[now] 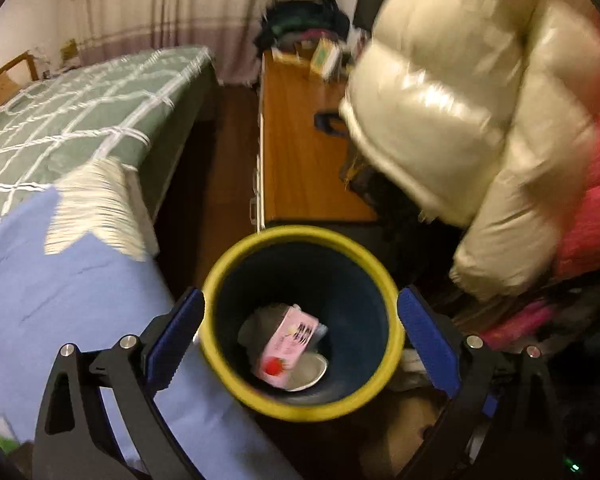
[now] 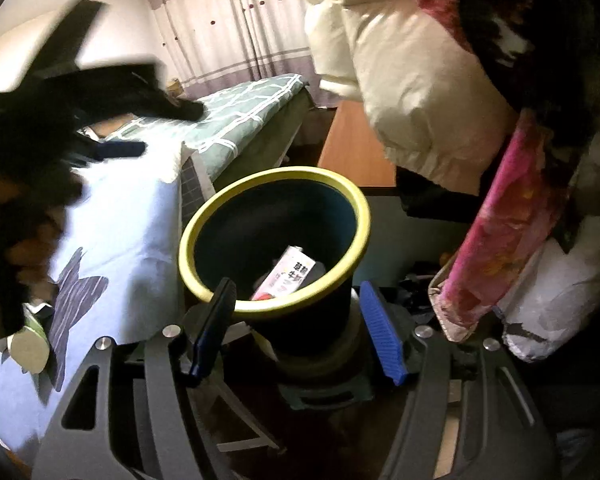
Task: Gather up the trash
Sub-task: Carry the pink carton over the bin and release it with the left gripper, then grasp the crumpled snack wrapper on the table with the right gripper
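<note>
Below my left gripper (image 1: pixel 300 320), whose jaws spread wide and empty, a pink carton (image 1: pixel 290 346) lies inside the yellow-rimmed bin (image 1: pixel 220 276), while my right gripper (image 2: pixel 300 320) stands part-open straddling the bin's near rim.

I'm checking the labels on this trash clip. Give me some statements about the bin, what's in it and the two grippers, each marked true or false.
1. The bin has a yellow rim. True.
2. The bin is empty. False: a pink carton lies inside, with other scraps.
3. The left gripper is open, nothing between its pads. True.
4. The right gripper holds the carton. False: its jaws stand on either side of the bin's wall, and the carton lies in the bin.
5. The bed has a red cover. False: it is green with white checks.
</note>
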